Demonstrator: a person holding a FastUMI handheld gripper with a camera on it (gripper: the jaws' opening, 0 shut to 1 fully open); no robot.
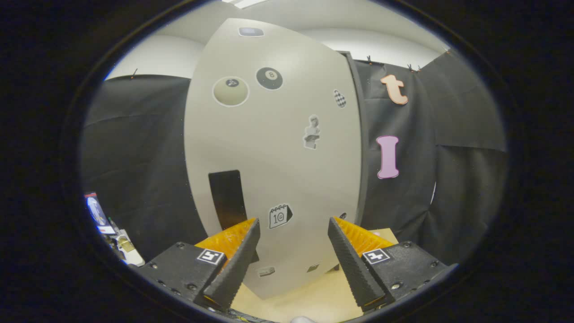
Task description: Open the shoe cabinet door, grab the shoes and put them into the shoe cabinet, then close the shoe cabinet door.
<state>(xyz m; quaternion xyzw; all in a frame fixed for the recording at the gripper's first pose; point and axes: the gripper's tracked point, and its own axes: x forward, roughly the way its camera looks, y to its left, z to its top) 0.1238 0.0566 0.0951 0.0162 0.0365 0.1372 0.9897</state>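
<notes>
- Two fingers of mine show ahead of me — my gripper (293,224) stands wide apart, with nothing held between the ridged black pads.
- Far off to my left, beyond my left finger (233,264), a small clutter of objects lies low against the dark cloth; it is too blurred to tell what they are.
- Just past my left fingertip is a black upright handle (228,197) on the shoe cabinet door (273,170), a pale grey panel standing straight ahead of me and appearing shut.
- The door carries stickers: two billiard-ball ones (269,78) high up, a small bust figure further right, and a calendar sticker (280,216) low down, between my fingertips and a little beyond them.
- Below the door, a light wooden surface (309,300) runs toward me between my fingers.
- My right finger (350,264) points at the door's right edge, where the dark cabinet side (361,148) shows.
</notes>
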